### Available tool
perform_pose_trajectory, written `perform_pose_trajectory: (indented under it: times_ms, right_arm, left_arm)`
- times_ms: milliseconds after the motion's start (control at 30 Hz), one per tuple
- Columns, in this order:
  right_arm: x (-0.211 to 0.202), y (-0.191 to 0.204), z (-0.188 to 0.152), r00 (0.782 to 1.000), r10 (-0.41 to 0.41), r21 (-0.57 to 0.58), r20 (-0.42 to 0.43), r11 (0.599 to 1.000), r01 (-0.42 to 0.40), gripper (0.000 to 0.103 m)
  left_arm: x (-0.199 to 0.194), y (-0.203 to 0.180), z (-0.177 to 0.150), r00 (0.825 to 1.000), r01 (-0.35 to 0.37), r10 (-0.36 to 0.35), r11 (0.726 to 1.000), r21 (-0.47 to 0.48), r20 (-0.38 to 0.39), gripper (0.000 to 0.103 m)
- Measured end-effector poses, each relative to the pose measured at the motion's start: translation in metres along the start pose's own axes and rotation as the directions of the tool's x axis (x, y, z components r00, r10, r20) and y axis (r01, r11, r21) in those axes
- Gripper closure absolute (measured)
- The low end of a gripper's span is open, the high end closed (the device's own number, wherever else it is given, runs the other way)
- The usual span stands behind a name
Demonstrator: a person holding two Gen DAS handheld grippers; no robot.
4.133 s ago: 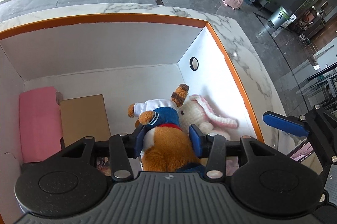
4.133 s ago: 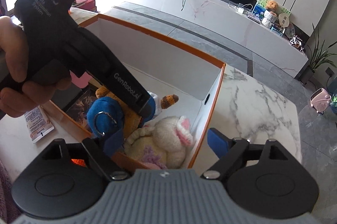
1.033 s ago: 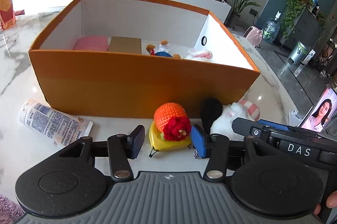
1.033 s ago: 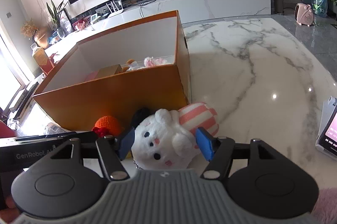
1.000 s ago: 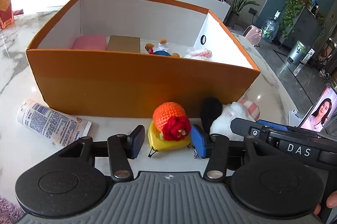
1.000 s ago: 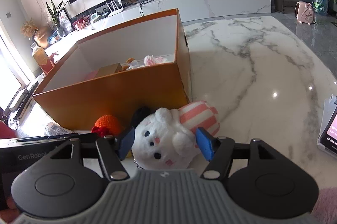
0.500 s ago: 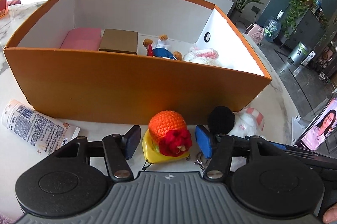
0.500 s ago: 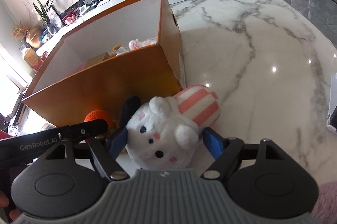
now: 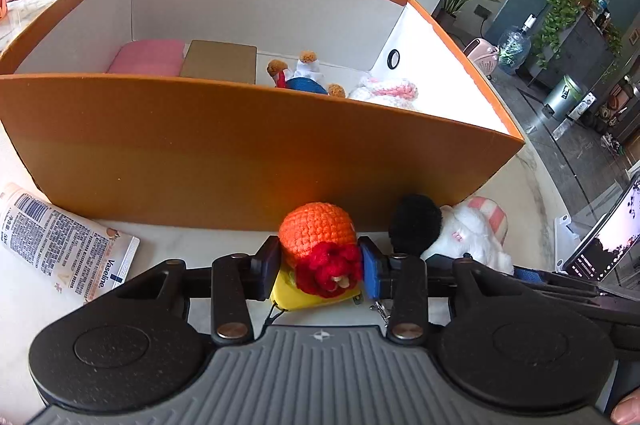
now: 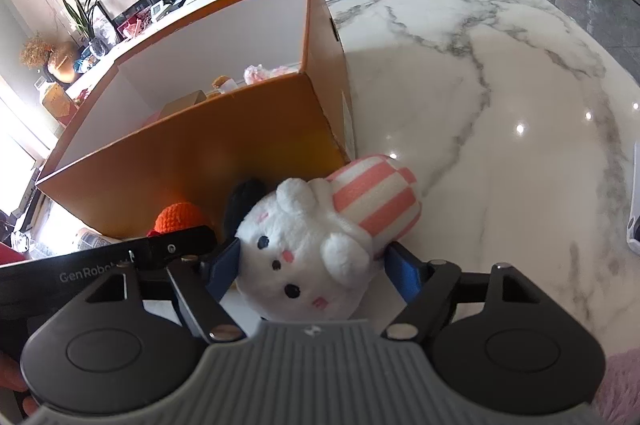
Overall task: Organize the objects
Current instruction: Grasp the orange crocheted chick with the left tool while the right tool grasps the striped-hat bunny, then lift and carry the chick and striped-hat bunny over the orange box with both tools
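An orange crocheted toy [image 9: 318, 231] with a red tuft and a yellow base lies on the marble table in front of the orange box [image 9: 240, 153]. My left gripper [image 9: 319, 271] is closing, and its pads press the toy's two sides. Just right of it lie a black pompom [image 9: 416, 227] and a white plush bunny [image 10: 308, 245] with a pink-striped part [image 10: 376, 197]. My right gripper [image 10: 314, 265] is closing around the bunny, its blue pads touching both flanks. The left gripper's black body [image 10: 120, 261] shows at the left of the right wrist view.
Inside the box lie a pink pad [image 9: 148, 57], a brown carton [image 9: 220, 61], a teddy in blue [image 9: 304, 77] and a pink-white knitted plush [image 9: 384, 89]. A lotion tube [image 9: 56, 237] lies left of the toy. A lit screen [image 9: 604, 245] stands at the right.
Both grippers came in closer over their toys. The left jaws narrowed onto the crocheted toy. The right jaws spread wider around the bunny, then drew in against it.
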State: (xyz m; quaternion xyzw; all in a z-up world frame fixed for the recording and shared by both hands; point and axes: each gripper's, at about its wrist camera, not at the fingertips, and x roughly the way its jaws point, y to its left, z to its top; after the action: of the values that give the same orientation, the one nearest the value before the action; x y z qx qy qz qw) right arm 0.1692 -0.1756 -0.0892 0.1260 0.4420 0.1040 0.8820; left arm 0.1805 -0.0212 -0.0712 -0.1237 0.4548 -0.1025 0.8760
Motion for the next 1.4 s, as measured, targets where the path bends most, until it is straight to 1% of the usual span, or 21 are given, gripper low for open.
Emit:
perform_pose_trajectory:
  times_ms: [200, 367, 533, 700, 833, 1033, 1100, 1233, 1300, 1400]
  right_arm:
    - [-0.005, 0.004, -0.002, 1.0, -0.022, -0.037, 0.011, 0.999, 0.022, 0.033]
    - [-0.019, 0.009, -0.007, 0.999, -0.022, -0.061, 0.027, 0.998, 0.024, 0.034]
    - [-0.043, 0.011, -0.006, 0.999, 0.025, -0.015, 0.041, 1.0, -0.024, 0.035]
    - [-0.075, 0.02, 0.002, 0.992, 0.073, 0.008, 0.106, 0.997, -0.074, 0.035]
    - [-0.099, 0.033, 0.022, 0.977, 0.101, -0.006, 0.19, 0.995, -0.101, 0.035]
    - [-0.109, 0.055, 0.064, 0.954, 0.144, -0.021, 0.263, 0.989, -0.144, 0.035]
    - [-0.107, 0.063, 0.079, 0.946, 0.147, -0.021, 0.287, 0.989, -0.148, 0.035]
    - [-0.092, 0.074, 0.109, 0.94, 0.161, 0.013, 0.301, 0.985, -0.173, 0.035]
    - [-0.08, 0.08, 0.123, 0.941, 0.15, 0.018, 0.303, 0.987, -0.163, 0.035]
    - [-0.06, 0.082, 0.143, 0.949, 0.14, 0.024, 0.283, 0.988, -0.152, 0.035]
  left_arm:
    - [-0.015, -0.001, 0.0, 1.0, 0.011, -0.012, 1.0, 0.006, 0.024, 0.057]
    - [-0.039, -0.002, 0.001, 0.999, 0.011, -0.011, 1.0, 0.005, 0.053, 0.057]
    - [-0.068, -0.006, 0.004, 0.994, 0.031, -0.033, 0.999, 0.022, 0.1, 0.057]
    - [-0.094, -0.012, 0.013, 0.985, 0.05, -0.058, 0.997, 0.052, 0.161, 0.057]
    - [-0.111, -0.013, 0.027, 0.976, 0.045, -0.06, 0.996, 0.08, 0.208, 0.057]
    - [-0.124, -0.006, 0.054, 0.964, 0.009, -0.038, 0.994, 0.113, 0.264, 0.057]
    - [-0.124, -0.003, 0.063, 0.96, -0.005, -0.03, 0.992, 0.124, 0.279, 0.057]
    - [-0.118, 0.002, 0.084, 0.956, -0.029, -0.011, 0.991, 0.134, 0.293, 0.057]
    - [-0.112, 0.005, 0.092, 0.956, -0.042, -0.002, 0.989, 0.145, 0.294, 0.057]
    - [-0.103, 0.007, 0.101, 0.956, -0.042, -0.011, 0.983, 0.176, 0.293, 0.057]
